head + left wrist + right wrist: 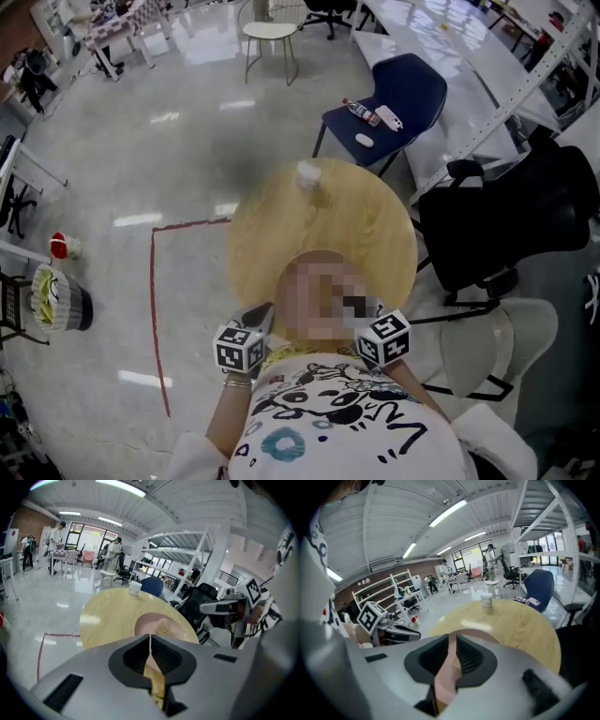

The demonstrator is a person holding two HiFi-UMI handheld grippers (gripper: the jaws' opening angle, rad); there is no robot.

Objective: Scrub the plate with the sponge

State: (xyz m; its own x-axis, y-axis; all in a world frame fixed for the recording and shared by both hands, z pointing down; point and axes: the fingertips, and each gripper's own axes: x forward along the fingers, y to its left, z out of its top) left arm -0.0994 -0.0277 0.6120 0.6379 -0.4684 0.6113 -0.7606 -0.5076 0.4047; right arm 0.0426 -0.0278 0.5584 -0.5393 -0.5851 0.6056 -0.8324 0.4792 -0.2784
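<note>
L gripper [150,638] & R gripper [452,638], jaws together, tilt down twd plate [147,620].

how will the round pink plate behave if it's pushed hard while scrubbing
The round pink plate looks thin and light, so it would probably slide on the smooth round wooden table. The right gripper is shut on its rim, which should steady it, though a one-edge hold might let it pivot.

Head view: I cannot see the plate [161,623]; the person's head covers it. The jaws of the left gripper [150,641] and right gripper [452,641] are hidden there too. Sponge [155,679]: only a thin yellow strip shows between the left jaws. White item [308,176] on the table [272,244]: too small to identify.
</note>
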